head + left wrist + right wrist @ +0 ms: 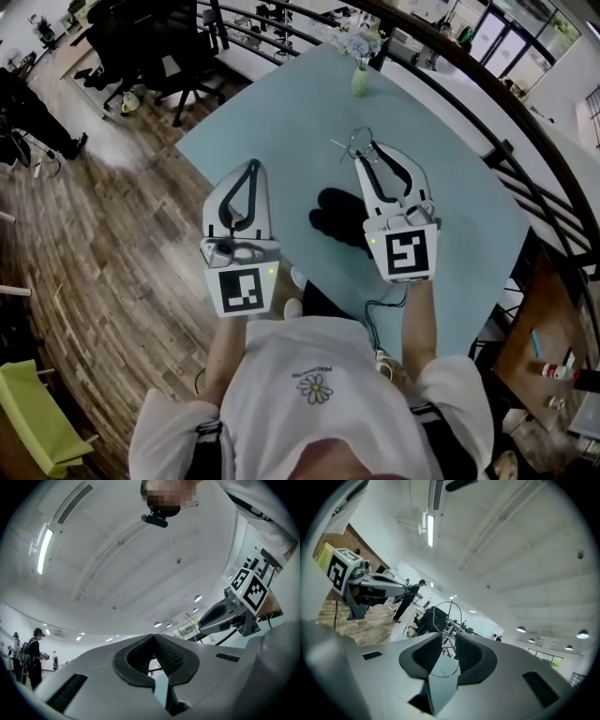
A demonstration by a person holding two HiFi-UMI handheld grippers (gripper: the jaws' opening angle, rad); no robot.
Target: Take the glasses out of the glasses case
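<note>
Thin wire-rimmed glasses hang in the air, and my right gripper is shut on them above the pale blue table. In the right gripper view the glasses have one lens ring standing above the pads and another lying between them. The black glasses case lies on the table below, partly hidden by the right gripper. My left gripper is held up to the left of the case, shut and empty. Its pads meet at the tip in the left gripper view.
A small green vase with flowers stands at the table's far end. Black office chairs stand on the wooden floor at far left. A dark railing runs along the table's right side. People stand in the distance.
</note>
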